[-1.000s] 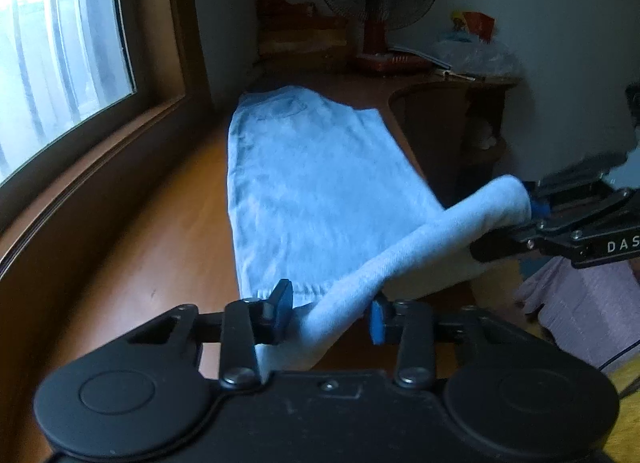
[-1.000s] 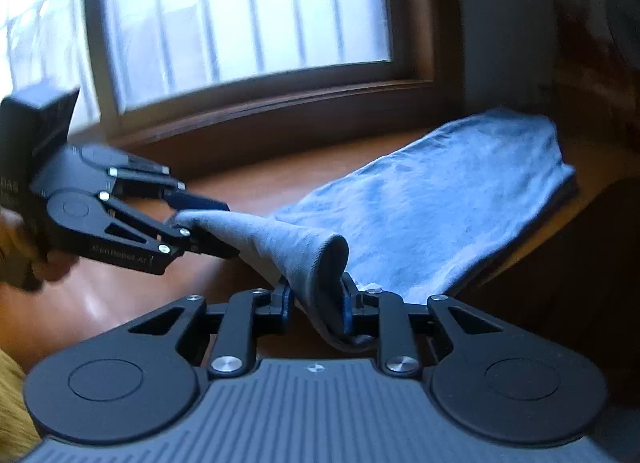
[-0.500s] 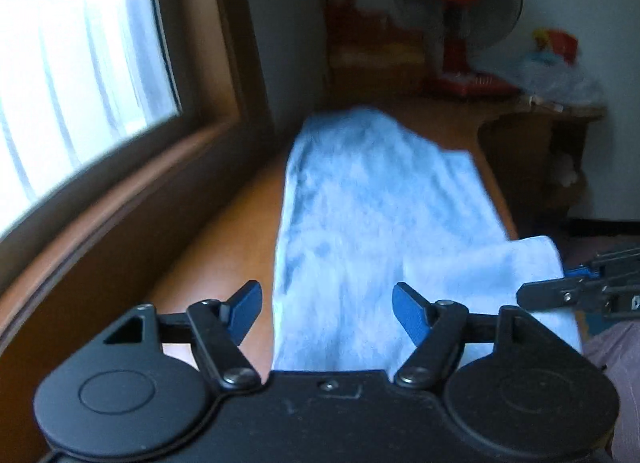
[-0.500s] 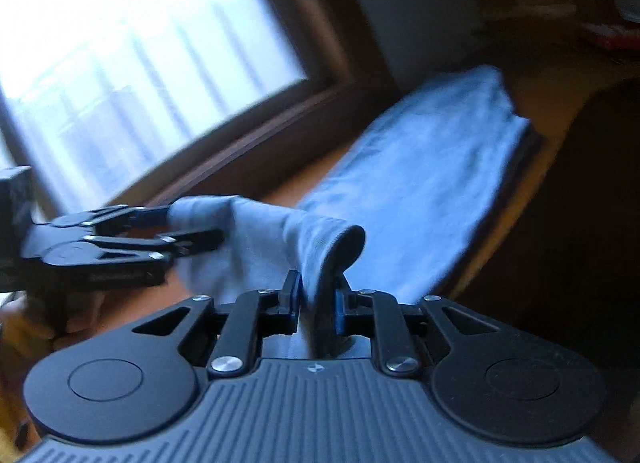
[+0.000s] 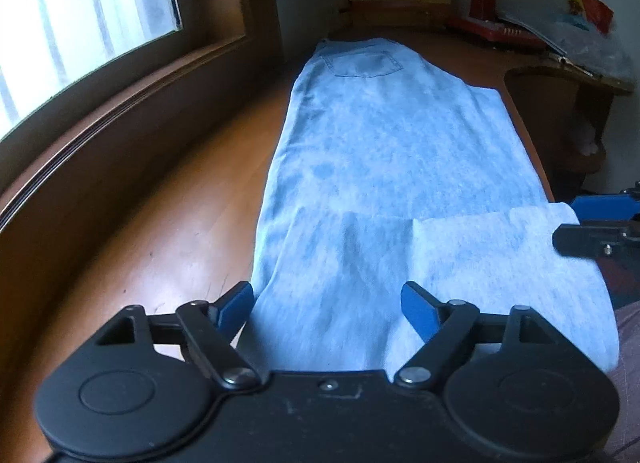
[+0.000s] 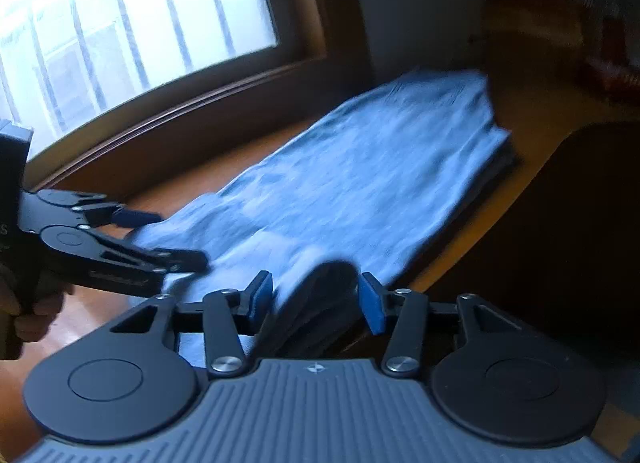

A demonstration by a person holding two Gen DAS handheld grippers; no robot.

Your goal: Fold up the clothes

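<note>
Wooden tabletop [image 5: 168,231] carries soft, limp jeans [image 5: 392,151]; both tools, left [image 5: 326,305] and right [image 6: 316,299], just opening, grip nothing; regrasp hem at 6 o'clock.

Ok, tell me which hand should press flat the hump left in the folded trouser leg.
Right, probably. Its tongs, which have just been opening, straddle the raised hump of the jeans without pressing it. The left tongs, also just opened, sit over cloth that lies flat.
</note>
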